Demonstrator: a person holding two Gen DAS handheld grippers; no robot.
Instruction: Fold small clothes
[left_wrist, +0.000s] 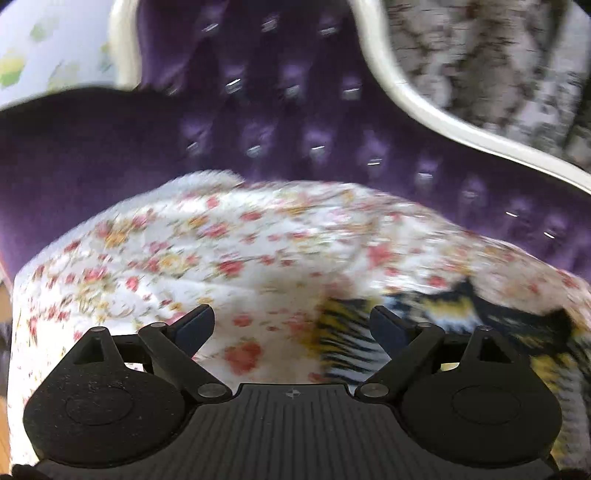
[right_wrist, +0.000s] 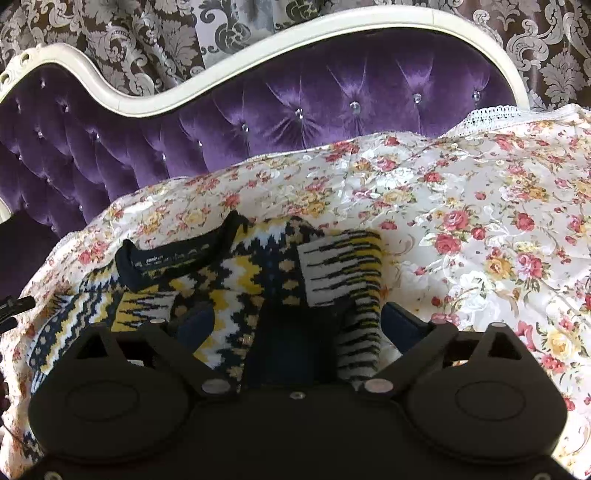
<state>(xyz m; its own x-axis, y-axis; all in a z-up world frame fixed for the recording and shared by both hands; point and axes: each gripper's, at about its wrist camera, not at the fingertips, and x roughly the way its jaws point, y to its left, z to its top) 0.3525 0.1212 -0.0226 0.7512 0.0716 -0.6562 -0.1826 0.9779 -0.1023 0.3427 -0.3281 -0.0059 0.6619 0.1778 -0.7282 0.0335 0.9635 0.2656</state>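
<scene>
A knitted sweater (right_wrist: 258, 266) in navy, yellow and white lies on a floral cover (right_wrist: 480, 221), its dark collar (right_wrist: 177, 258) toward the left. A striped sleeve (right_wrist: 343, 266) is folded over its body. My right gripper (right_wrist: 297, 319) sits low over the sweater's near part with jaws wide. The knit lies between the fingers, and the pads do not press on it. In the blurred left wrist view, my left gripper (left_wrist: 291, 317) hangs open above the floral cover (left_wrist: 184, 240), nothing between its fingers. The sweater's edge (left_wrist: 461, 306) shows just to its right.
A purple tufted backrest (right_wrist: 295, 110) with a curved white frame (right_wrist: 258, 62) rises behind the cover, and patterned curtains (right_wrist: 147, 37) hang beyond it. The floral cover runs bare to the right of the sweater. Its lace edge (right_wrist: 491, 112) meets the backrest.
</scene>
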